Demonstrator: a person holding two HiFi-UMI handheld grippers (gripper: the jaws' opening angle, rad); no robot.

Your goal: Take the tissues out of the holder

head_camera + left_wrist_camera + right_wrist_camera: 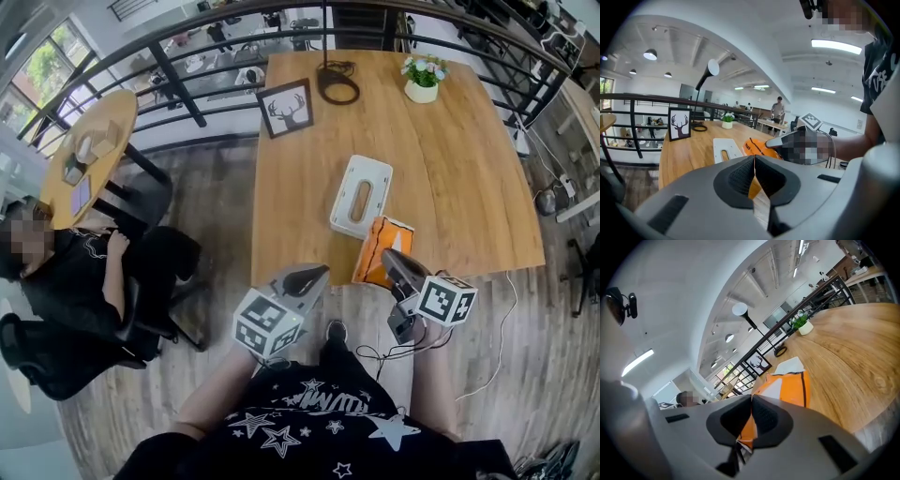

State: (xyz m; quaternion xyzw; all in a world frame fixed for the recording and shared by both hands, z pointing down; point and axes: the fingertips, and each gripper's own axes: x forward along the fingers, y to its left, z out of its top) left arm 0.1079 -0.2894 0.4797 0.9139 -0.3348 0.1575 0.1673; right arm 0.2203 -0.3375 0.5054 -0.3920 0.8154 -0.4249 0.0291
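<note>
1. Both grippers have their jaws pressed together. The left gripper point(314, 274) hangs off the table's point(469, 169) near edge, and the right gripper point(389, 258) has its tip over the orange tissue pack point(380, 248).
2. The pack sits at the near edge, just beside the white holder point(361, 195) — looks already out.
3. Risk: a nudge from the right tip slides the pack off the edge.
4. The deer picture point(285, 108) and flower pot point(423, 79) are at the far edge — nothing in the way.
</note>
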